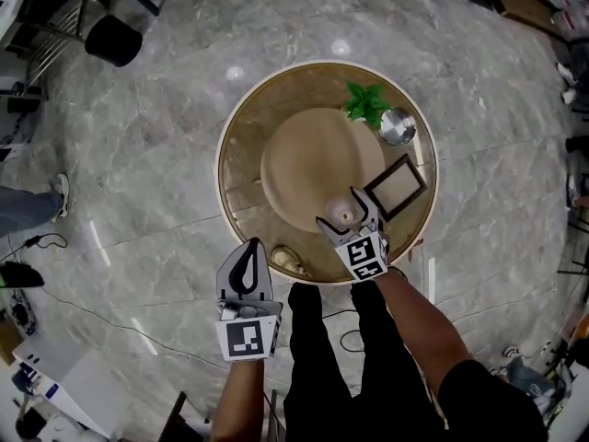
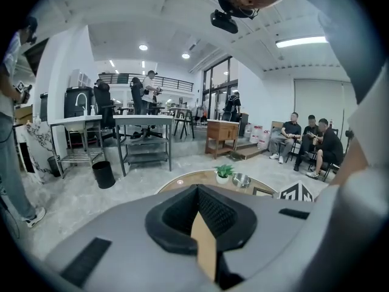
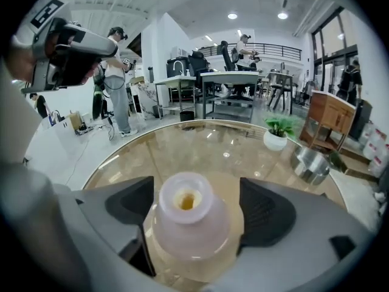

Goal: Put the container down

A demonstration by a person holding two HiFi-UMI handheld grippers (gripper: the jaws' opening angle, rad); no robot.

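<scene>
One risk: the translucent, pale, bottle-shaped container [image 3: 187, 218] stands between the spread jaws of the right gripper [image 1: 351, 219] by the round glass tabletop's [image 1: 241, 155] near edge, and a crooked withdrawal could topple it. Its base is hidden, so it is possibly not yet resting. The left gripper [image 1: 248, 247], jaws pressed together, is empty.

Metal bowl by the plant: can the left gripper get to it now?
Probably, with a stretch: the metal bowl sits across the table from the left gripper, with nothing standing directly between them.
</scene>
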